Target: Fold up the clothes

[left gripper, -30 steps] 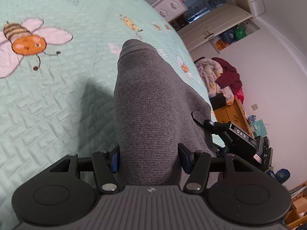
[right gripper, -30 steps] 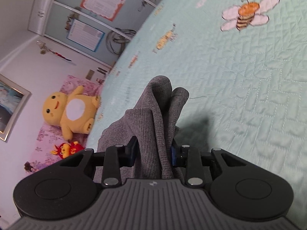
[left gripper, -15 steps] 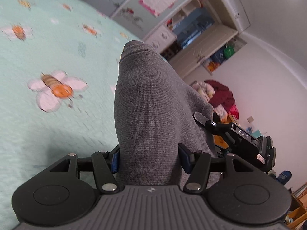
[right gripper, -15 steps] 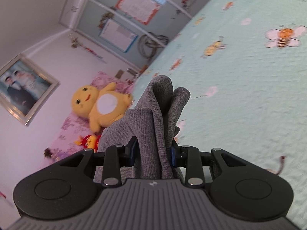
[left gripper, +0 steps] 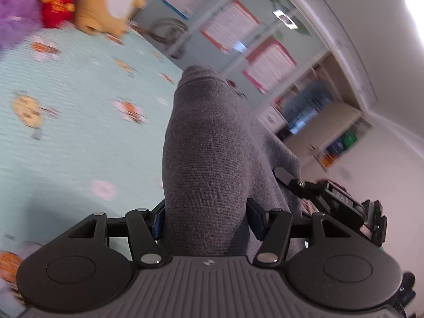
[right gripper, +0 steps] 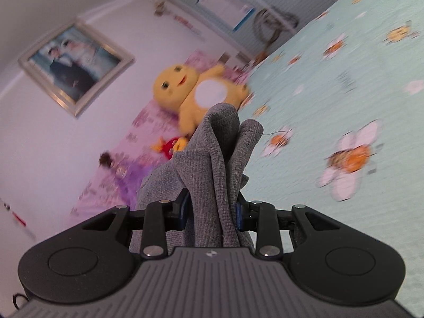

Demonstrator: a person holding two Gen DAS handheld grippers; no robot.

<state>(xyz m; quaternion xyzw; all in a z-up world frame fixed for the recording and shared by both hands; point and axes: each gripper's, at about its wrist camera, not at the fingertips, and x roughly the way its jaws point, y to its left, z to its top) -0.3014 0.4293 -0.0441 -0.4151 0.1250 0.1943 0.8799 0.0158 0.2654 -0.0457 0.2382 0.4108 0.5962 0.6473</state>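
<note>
Grippers clamp a grey garment (left gripper: 209, 159) above a bee-print bedspread (left gripper: 66, 122): left gripper (left gripper: 205, 218) on a thick fold, right gripper (right gripper: 212, 210) on bunched layers.

Your left gripper (left gripper: 205, 218) and right gripper (right gripper: 212, 209) each clamp a bunch of the garment (left gripper: 209, 159) above the bedspread (left gripper: 66, 132). 2 plush toys (right gripper: 196, 98) sit at its far edge, below a framed picture (right gripper: 75, 62).
</note>
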